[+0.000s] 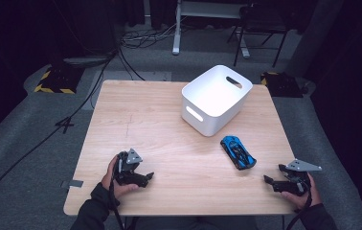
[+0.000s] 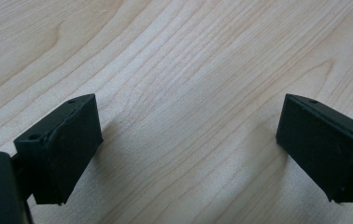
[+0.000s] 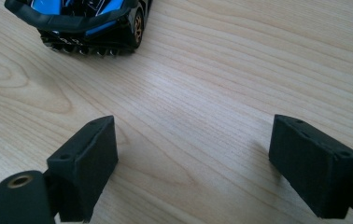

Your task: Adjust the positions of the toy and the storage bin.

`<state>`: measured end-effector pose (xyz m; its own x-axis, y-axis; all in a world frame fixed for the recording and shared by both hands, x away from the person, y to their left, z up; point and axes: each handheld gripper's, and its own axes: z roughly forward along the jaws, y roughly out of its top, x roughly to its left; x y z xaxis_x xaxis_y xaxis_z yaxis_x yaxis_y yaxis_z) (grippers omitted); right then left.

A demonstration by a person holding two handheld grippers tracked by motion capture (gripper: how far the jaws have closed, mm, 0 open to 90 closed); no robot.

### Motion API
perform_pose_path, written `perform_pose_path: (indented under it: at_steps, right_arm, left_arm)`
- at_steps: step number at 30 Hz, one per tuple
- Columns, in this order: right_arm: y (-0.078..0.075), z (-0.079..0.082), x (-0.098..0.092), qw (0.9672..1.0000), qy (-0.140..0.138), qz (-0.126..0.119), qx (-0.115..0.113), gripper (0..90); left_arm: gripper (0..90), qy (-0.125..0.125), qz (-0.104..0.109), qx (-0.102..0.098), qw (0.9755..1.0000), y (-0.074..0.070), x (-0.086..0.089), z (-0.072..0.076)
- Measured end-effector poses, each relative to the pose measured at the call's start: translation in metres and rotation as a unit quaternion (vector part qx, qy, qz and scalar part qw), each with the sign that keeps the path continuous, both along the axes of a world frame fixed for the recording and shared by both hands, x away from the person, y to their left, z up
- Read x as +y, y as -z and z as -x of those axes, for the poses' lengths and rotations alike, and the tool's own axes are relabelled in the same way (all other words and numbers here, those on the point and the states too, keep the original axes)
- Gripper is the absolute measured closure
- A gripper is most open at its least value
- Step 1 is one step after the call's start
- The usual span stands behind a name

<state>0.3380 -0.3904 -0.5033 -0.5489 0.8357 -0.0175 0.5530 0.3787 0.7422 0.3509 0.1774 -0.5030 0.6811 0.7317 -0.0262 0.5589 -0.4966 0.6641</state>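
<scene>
Glossy blue toy car [image 1: 237, 152], smooth wooden table [image 1: 169, 129]

Toy car [image 3: 88, 25] cut off by the top edge in the right gripper view, front end out of frame. Bin [image 1: 216, 98] floor hidden behind its near wall from above. Far chair [image 1: 258, 24] lost in darkness, details unreadable.

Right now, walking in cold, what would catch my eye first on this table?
Probably the blue toy car, lying on the wooden table towards the near right. Just behind it stands a white bin, open at the top with handle slots. At the near edge a person holds two black claws, the left claw and the right claw, both open and empty.
</scene>
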Motion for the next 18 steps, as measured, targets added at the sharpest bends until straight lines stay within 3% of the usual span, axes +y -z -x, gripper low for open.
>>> perform_pose_path:
  at_steps: [6, 9, 16, 18]
  right_arm:
    - [-0.001, 0.001, 0.006, 0.9999, -0.003, 0.014, -0.01, 15.5]
    - [-0.001, 0.001, 0.009, 0.9999, -0.01, 0.01, -0.003, 15.6]
    - [-0.001, 0.001, 0.04, 0.9985, -0.053, 0.015, -0.004, 15.4]
    - [-0.001, -0.002, 0.048, 0.9985, -0.053, 0.01, 0.0, 15.2]
  left_arm:
    - [7.0, -0.002, 0.001, 0.0, 1.0, 0.0, 0.0, 0.0]
    - [7.0, -0.001, 0.0, 0.0, 1.0, 0.0, 0.0, 0.0]
    - [7.0, 0.0, 0.0, 0.001, 1.0, 0.0, 0.0, 0.0]
    - [7.0, -0.002, 0.0, -0.001, 1.0, 0.0, 0.0, 0.0]
